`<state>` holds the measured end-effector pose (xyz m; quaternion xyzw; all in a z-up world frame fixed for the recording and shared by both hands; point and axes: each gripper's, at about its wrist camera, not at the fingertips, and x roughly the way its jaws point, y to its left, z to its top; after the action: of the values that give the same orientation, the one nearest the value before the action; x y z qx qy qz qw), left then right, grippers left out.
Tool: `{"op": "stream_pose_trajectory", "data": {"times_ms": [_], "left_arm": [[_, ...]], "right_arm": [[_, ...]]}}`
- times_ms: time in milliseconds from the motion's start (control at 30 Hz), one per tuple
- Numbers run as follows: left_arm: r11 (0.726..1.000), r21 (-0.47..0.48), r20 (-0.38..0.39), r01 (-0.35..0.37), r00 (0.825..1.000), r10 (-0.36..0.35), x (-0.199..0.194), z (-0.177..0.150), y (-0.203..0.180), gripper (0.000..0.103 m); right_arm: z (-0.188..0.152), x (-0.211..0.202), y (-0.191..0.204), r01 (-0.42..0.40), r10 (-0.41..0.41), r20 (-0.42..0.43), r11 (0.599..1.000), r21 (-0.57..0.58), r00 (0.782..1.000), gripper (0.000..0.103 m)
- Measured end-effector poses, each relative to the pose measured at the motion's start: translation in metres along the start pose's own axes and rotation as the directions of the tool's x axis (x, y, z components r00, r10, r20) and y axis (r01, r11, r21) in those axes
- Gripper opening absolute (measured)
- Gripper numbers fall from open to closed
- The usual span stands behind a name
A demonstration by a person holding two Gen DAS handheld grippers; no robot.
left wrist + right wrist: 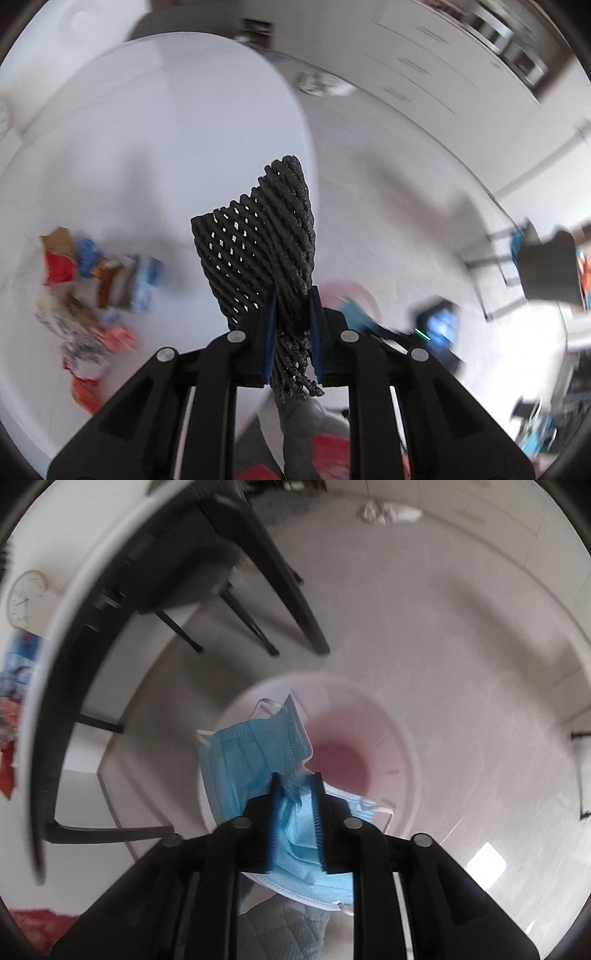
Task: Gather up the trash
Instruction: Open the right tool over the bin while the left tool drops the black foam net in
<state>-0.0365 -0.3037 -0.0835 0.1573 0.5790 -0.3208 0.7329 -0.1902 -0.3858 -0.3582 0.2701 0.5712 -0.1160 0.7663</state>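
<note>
Right wrist view: the right gripper (295, 779) has a crumpled blue face mask (255, 753) between its slightly parted jaws, over a pink bin (399, 746) that seems empty. The left gripper (292, 295) clamps black foam netting (258, 236) above the white table (147, 147), near blurred wrappers (92, 288).

A heap of wrappers (88, 295) is spread on the worktop (166, 147), left of the mesh sleeve (258, 251). The mask (251, 760) is held above the bin (388, 746), which stands on the floor (424, 627).

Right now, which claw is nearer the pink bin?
Right. The right claw, with a blue face mask, hangs directly over the pink bin; the left claw, gripping black foam netting, is off beside it.
</note>
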Motion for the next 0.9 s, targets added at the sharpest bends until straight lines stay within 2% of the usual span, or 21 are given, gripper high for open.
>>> {"op": "stream_pose_trajectory", "data": {"times_ms": [33, 67, 100, 167, 300, 533, 567, 633, 667, 700, 800, 900], "left_arm": [[1.000, 0.019, -0.007, 0.003, 1.000, -0.003, 0.001, -0.008, -0.010, 0.016], [0.999, 0.040, -0.018, 0.004, 1.000, -0.003, 0.003, -0.018, -0.018, 0.016], [0.998, 0.058, -0.033, 0.006, 0.999, -0.004, 0.003, -0.033, -0.025, 0.016], [0.997, 0.071, -0.058, 0.017, 0.998, -0.013, 0.020, -0.043, -0.025, 0.016], [0.992, 0.126, -0.114, 0.029, 0.993, -0.014, 0.052, -0.056, -0.041, 0.016], [0.971, 0.230, -0.171, 0.059, 0.985, -0.020, 0.103, -0.072, -0.069, 0.016], [0.968, 0.240, -0.182, 0.070, 0.983, -0.026, 0.109, -0.073, -0.073, 0.021], [0.963, 0.249, -0.208, 0.098, 0.977, -0.045, 0.119, -0.076, -0.078, 0.045], [0.962, 0.252, -0.211, 0.103, 0.976, -0.049, 0.121, -0.079, -0.080, 0.069], [0.962, 0.255, -0.203, 0.099, 0.978, -0.047, 0.123, -0.082, -0.081, 0.083], [0.961, 0.258, -0.199, 0.101, 0.979, -0.049, 0.119, -0.086, -0.077, 0.090], [0.966, 0.242, -0.203, 0.091, 0.978, -0.041, 0.109, -0.084, -0.068, 0.090]], "right_arm": [[-0.001, 0.011, -0.002, 0.000, 0.000, -0.019, 1.000, 0.015, 1.000, 0.045], [-0.001, 0.019, -0.003, 0.010, -0.009, -0.036, 1.000, 0.027, 0.999, 0.065], [-0.002, 0.023, -0.004, 0.019, -0.018, -0.044, 0.999, 0.034, 0.999, 0.069], [-0.004, 0.025, -0.009, 0.039, -0.037, -0.057, 0.998, 0.044, 0.998, 0.072], [-0.010, -0.010, -0.020, 0.099, -0.100, 0.004, 0.992, 0.072, 0.995, 0.091], [-0.029, -0.084, -0.049, 0.193, -0.206, 0.119, 0.974, 0.117, 0.971, 0.098], [-0.030, -0.091, -0.053, 0.194, -0.211, 0.130, 0.972, 0.134, 0.969, 0.099], [-0.034, -0.106, -0.062, 0.190, -0.216, 0.146, 0.967, 0.171, 0.965, 0.099], [-0.035, -0.112, -0.066, 0.186, -0.216, 0.153, 0.964, 0.189, 0.964, 0.099], [-0.036, -0.115, -0.069, 0.183, -0.216, 0.156, 0.963, 0.199, 0.964, 0.099], [-0.036, -0.122, -0.072, 0.177, -0.216, 0.171, 0.960, 0.217, 0.961, 0.099], [-0.034, -0.121, -0.070, 0.174, -0.211, 0.172, 0.963, 0.206, 0.962, 0.099]]}}
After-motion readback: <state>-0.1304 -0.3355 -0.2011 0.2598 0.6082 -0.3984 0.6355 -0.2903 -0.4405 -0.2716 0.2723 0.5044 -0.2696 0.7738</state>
